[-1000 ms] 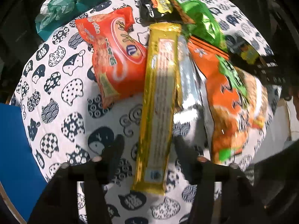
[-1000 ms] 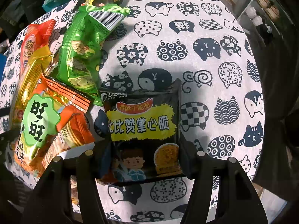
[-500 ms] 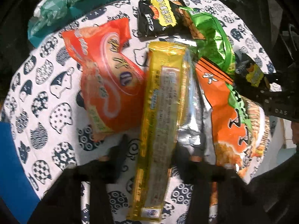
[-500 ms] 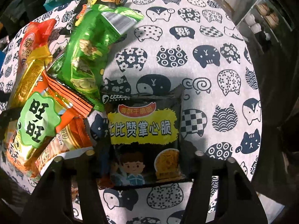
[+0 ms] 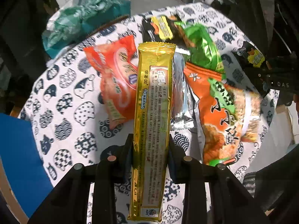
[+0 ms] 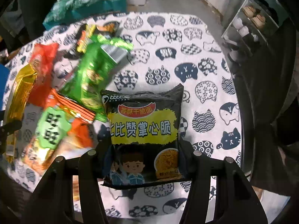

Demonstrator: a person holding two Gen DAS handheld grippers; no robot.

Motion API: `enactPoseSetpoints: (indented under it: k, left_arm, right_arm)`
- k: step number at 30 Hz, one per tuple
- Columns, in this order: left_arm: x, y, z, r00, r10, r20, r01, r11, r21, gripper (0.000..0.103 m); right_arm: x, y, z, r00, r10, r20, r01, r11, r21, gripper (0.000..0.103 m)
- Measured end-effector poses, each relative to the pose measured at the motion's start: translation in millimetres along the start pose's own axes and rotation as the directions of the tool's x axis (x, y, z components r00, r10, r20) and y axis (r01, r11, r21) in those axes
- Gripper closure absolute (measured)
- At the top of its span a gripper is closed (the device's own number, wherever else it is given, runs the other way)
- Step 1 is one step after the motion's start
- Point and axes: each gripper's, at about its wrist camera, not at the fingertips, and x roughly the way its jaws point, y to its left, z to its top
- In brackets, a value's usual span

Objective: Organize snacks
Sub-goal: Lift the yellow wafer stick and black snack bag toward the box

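My left gripper [image 5: 150,147] is shut on a long gold snack pack [image 5: 153,112] and holds it above the cat-print tablecloth [image 5: 61,100]. My right gripper [image 6: 144,149] is shut on a black noodle snack bag [image 6: 143,128] and holds it above the cloth [image 6: 205,74]. On the cloth lie a red-orange bag [image 5: 114,78], a silver pack [image 5: 180,93], an orange bag with a green label [image 5: 224,115], a green bag [image 5: 203,48] and a second black bag [image 5: 158,28]. The right wrist view shows the green bag [image 6: 91,76], the orange bag [image 6: 56,128] and the gold pack [image 6: 20,93].
A teal plastic bag [image 5: 84,18] lies beyond the table's far left edge. A blue surface [image 5: 16,149] is at the left. A shelf with small items [image 6: 250,24] stands at the far right. The right gripper's black body [image 5: 276,82] shows at the right of the left wrist view.
My left gripper has closed on the gold pack and lifted it off the pile. My right gripper has raised the black bag off the cloth. The view of both has tilted up.
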Motion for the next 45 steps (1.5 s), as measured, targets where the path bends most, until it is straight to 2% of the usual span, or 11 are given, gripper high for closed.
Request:
enactPoseSetpoints:
  k: [6, 10, 21, 32, 45]
  left_arm:
    - [-31.9, 10.9, -2.7, 0.999, 0.029, 0.046, -0.029, 0.999, -0.014, 0.071]
    - [-59.0, 20.6, -20.5, 0.996, 0.038, 0.076, -0.036, 0.999, -0.033, 0.071]
    - [-104.6, 47.9, -42.3, 0.988, 0.084, 0.131, -0.074, 0.994, -0.079, 0.071]
    - [-133.4, 93.9, -70.2, 0.980, 0.126, 0.154, -0.102, 0.983, -0.154, 0.071]
    - [-150.7, 155.7, -114.3, 0.965, 0.207, 0.161, -0.162, 0.953, -0.258, 0.071]
  right_arm:
    - [-31.2, 16.5, 3.6, 0.998, 0.016, 0.055, -0.015, 1.000, -0.024, 0.048]
    - [-49.7, 28.1, 5.7, 0.996, 0.032, 0.089, -0.028, 0.998, -0.048, 0.048]
    - [-90.8, 74.8, 19.5, 0.982, 0.097, 0.160, -0.078, 0.989, -0.122, 0.048]
    - [-108.9, 139.9, 36.8, 0.971, 0.168, 0.172, -0.129, 0.968, -0.217, 0.048]
    - [-120.1, 235.9, 57.9, 0.960, 0.230, 0.157, -0.166, 0.925, -0.343, 0.048]
